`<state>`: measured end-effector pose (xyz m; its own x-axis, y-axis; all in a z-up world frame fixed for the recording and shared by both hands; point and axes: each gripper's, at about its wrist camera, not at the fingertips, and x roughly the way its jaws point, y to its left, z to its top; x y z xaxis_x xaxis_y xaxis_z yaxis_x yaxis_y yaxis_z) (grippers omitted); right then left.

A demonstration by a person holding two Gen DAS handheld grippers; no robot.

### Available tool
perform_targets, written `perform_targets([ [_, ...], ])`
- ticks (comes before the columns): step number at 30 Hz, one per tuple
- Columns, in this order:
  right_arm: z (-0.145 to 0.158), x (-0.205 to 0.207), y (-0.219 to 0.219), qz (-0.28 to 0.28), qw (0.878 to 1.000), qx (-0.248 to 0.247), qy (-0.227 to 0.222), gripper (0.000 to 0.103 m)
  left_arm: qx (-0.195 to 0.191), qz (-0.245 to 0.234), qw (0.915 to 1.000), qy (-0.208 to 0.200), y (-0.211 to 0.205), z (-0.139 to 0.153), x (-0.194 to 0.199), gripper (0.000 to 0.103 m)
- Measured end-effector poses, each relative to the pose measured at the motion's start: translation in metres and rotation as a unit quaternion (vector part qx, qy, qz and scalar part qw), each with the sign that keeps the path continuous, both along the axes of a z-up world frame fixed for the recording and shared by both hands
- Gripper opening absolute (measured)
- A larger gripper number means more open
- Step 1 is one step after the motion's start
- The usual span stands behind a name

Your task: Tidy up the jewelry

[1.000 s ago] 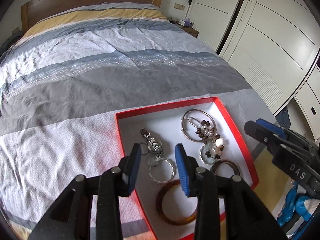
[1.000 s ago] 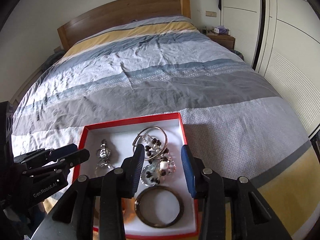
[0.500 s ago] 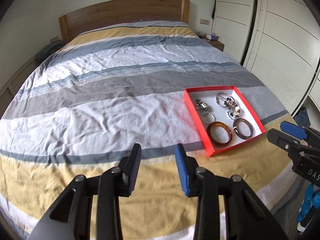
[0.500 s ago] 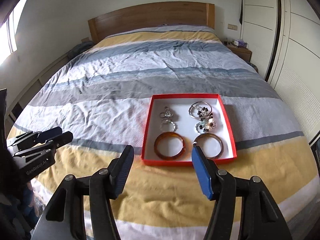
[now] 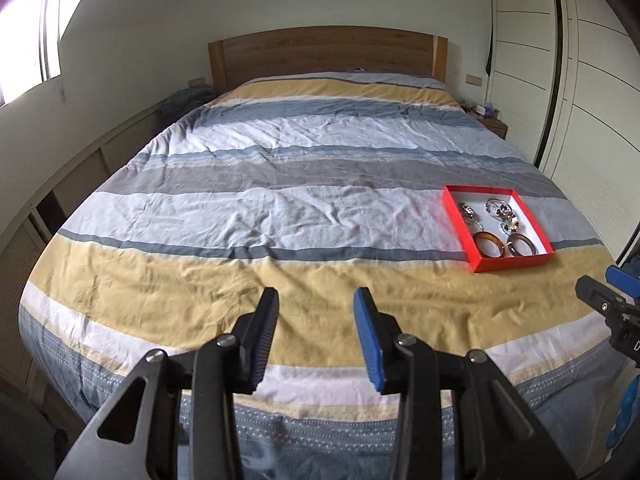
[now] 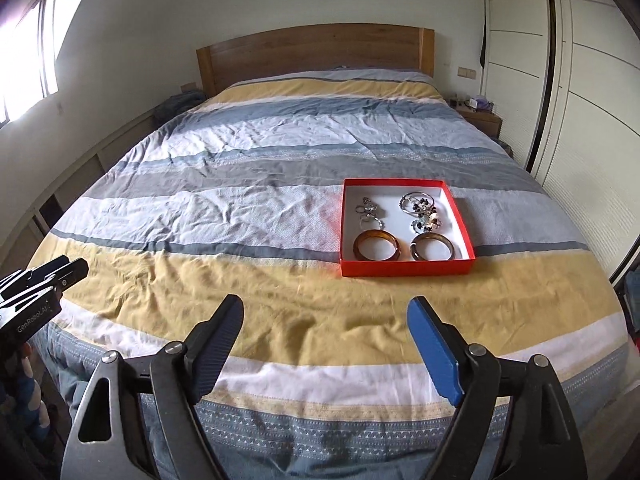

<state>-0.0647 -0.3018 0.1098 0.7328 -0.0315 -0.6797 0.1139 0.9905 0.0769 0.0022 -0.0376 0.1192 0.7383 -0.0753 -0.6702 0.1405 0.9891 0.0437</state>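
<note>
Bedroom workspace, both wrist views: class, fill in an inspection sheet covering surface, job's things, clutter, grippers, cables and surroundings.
Surface: striped duvet on the bed, wrinkled.
Job's things: red box on the duvet, holding two bangles at its near side and mixed silver and beaded jewelry behind.
Clutter: nothing seen on the duvet outside the box.
Grippers: left gripper and right gripper both opening, nothing between the fingers.
Cables: nothing seen.
Surroundings: wooden headboard, white wardrobe, nightstand, window.

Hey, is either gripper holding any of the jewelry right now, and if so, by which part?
Nothing is held. The left gripper and right gripper are both opening with nothing between the jaws; the jewelry lies in the red box on the bed.
</note>
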Motion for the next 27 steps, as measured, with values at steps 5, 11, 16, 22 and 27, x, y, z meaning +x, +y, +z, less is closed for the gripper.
perform_targets([
  [5, 0.008, -0.021, 0.010, 0.001, 1.000, -0.010, -0.008, 0.087, -0.004, 0.003, 0.9997, -0.025, 0.012, 0.011, -0.030, 0.038],
  [11, 0.015, -0.042, 0.015, 0.002, 1.000, -0.020, -0.020, 0.089, -0.009, 0.001, 0.9989, -0.047, 0.017, 0.020, -0.055, 0.038],
  [16, 0.019, -0.056, 0.019, 0.002, 0.999, -0.028, -0.027, 0.089, -0.014, 0.002, 0.9981, -0.060, 0.023, 0.026, -0.070, 0.038],
  [22, 0.026, -0.070, 0.023, 0.001, 0.998, -0.040, -0.040, 0.103, -0.022, 0.004, 0.9969, -0.076, 0.031, 0.033, -0.084, 0.038],
  [27, 0.031, -0.080, 0.026, 0.003, 0.998, -0.047, -0.048, 0.103, -0.023, 0.002, 0.9960, -0.086, 0.033, 0.038, -0.094, 0.038],
])
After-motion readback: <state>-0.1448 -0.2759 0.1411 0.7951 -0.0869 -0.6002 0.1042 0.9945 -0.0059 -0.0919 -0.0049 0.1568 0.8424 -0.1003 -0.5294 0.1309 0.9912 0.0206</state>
